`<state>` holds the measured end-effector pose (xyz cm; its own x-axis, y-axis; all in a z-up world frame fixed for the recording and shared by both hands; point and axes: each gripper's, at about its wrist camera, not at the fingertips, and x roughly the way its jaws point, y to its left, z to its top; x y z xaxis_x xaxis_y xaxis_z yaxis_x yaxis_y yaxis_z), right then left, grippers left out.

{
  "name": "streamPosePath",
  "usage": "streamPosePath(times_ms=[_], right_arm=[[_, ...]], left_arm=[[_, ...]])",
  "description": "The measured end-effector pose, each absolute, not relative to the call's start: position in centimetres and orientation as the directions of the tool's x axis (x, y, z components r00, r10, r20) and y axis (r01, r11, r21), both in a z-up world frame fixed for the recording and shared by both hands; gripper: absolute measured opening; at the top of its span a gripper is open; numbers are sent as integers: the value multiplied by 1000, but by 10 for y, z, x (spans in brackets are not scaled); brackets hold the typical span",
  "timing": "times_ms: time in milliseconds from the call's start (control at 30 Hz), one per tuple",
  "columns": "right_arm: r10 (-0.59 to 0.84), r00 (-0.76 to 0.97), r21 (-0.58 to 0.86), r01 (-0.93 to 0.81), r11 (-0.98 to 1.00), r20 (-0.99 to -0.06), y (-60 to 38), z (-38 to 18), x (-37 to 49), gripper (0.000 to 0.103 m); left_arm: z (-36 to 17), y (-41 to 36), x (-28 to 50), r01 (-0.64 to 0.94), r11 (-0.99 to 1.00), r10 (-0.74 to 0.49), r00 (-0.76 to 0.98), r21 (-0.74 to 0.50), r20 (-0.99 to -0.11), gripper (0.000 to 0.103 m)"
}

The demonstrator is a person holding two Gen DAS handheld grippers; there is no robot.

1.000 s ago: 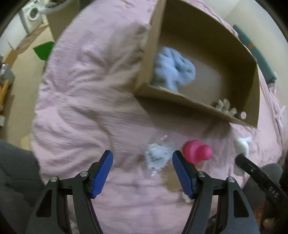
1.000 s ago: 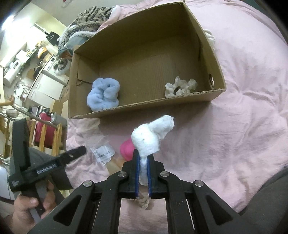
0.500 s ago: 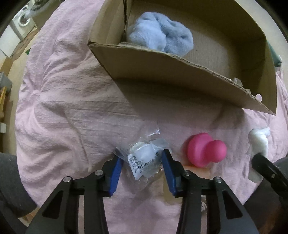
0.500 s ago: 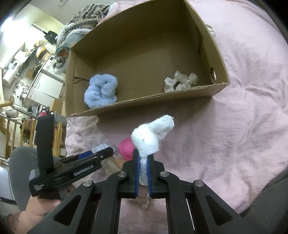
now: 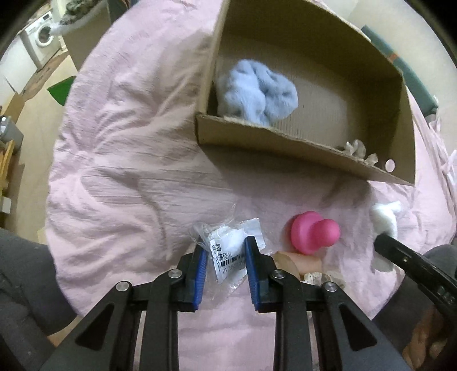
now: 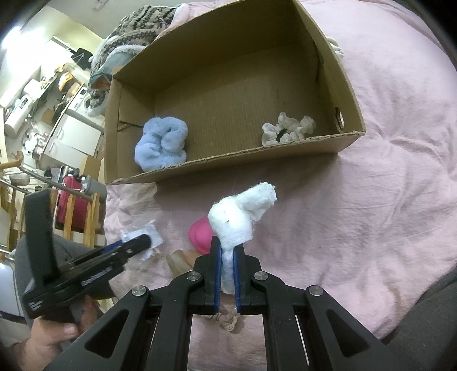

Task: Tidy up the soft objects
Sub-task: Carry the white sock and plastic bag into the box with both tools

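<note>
My left gripper (image 5: 224, 256) is shut on a clear plastic packet (image 5: 228, 251) with a white soft thing and a barcode label inside, just above the pink bedspread (image 5: 120, 159). My right gripper (image 6: 226, 264) is shut on a white fluffy wad (image 6: 240, 217) and holds it above the bed, in front of the cardboard box (image 6: 228, 168). The box holds a light blue fluffy cloth (image 6: 161, 148) at its left and a cream scrunchie (image 6: 288, 131) at its right. The left gripper also shows in the right wrist view (image 6: 137, 245).
A pink rubber toy (image 5: 314, 232) lies on the bedspread between the grippers, with a beige soft piece (image 5: 300, 262) beside it. A small lace scrap (image 6: 228, 319) lies under the right gripper. A patterned knit garment (image 6: 134, 25) lies behind the box. The bed edge drops off at left.
My left gripper has closed on the plastic packet and lifted back a little from the box. My right gripper still holds the white wad in almost the same place.
</note>
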<state>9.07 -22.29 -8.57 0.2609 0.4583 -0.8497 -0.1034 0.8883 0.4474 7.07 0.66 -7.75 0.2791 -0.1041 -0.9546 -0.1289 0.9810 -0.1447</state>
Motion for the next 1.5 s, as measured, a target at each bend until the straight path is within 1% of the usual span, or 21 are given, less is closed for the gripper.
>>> streamPosePath(times_ms=[300,400,467,633,700,800,933,1067,1233,1333,1467,1500], right_arm=[[442,275,426,-118,897,-854,-221,-82,88,9],[449,291,429,-132,894,-845,-220,-75,84,9],[453,305,426,-154,891,-838,-218,-66,80,9],[447,358,407,-184,895,-820,-223,-33,75,9],[455,386,411,-195,890,-802,-226,-21,80,9],[441,440,380,-224,897,-782,-226,-7,91,9],[430,471,356,-242,902,-770,-224,-3,113,9],[386,477,302,-245,921,-790,-219,-6,134,9],[369,454,300,-220,928,-811,-212,-25,155,9],[361,433,303,-200,932,-826,-210,-40,160,9],[352,406,299,-189,935,-843,-209,-58,160,9],[348,402,295,-191,936,-847,-209,-60,160,9]], left_arm=[[-61,25,54,-150,978,-92,322,-147,-942,23],[-49,14,49,-121,983,-86,373,-140,-924,23],[-37,12,45,-90,984,-102,405,-151,-909,23],[-3,12,38,-30,990,-105,478,-135,-872,23],[8,13,43,-20,991,-103,501,-130,-859,23],[22,13,60,-7,994,-84,542,-105,-836,23],[31,11,88,4,995,-81,581,-96,-810,23],[33,6,116,14,996,-82,601,-92,-795,23],[26,-3,142,39,995,-93,614,-87,-784,23],[11,-10,150,54,995,-103,610,-88,-786,23],[-17,-16,157,64,991,-135,559,-119,-818,23],[-23,-18,157,62,993,-121,554,-104,-823,23]])
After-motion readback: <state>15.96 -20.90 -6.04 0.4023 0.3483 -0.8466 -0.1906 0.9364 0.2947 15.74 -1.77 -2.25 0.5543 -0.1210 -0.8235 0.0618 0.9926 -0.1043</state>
